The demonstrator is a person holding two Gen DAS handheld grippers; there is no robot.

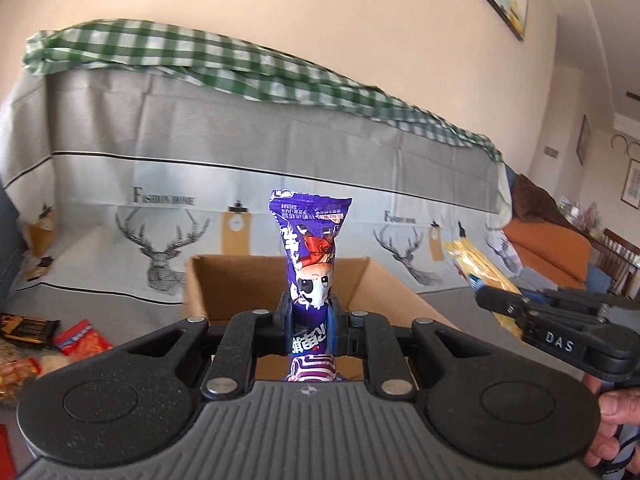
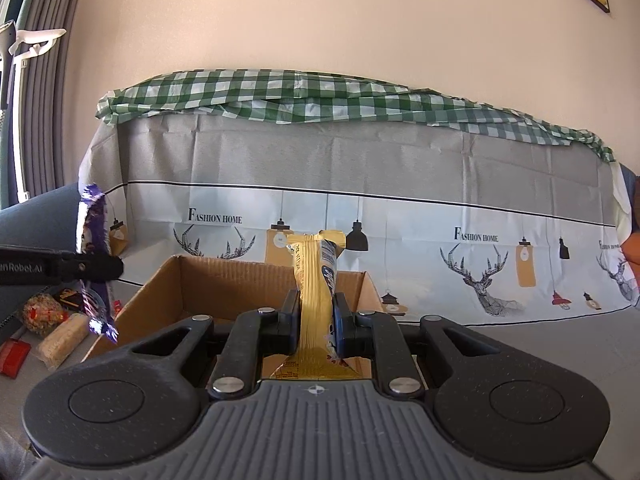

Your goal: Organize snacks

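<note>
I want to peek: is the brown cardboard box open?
Open: the brown cardboard box has no lid; its inner walls show.

Purple packet (image 1: 310, 240) (gold packet (image 2: 316, 280))

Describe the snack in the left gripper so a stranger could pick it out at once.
Start at the open cardboard box in front of the deer-print sofa cover. Above its near side, the left gripper pinches a purple snack packet standing upright. Its purple wrapper with a cartoon face sets it apart from the gold packet in the right gripper.

Soft, bright daylight; strong fisheye bending at edges; slight blur.
</note>
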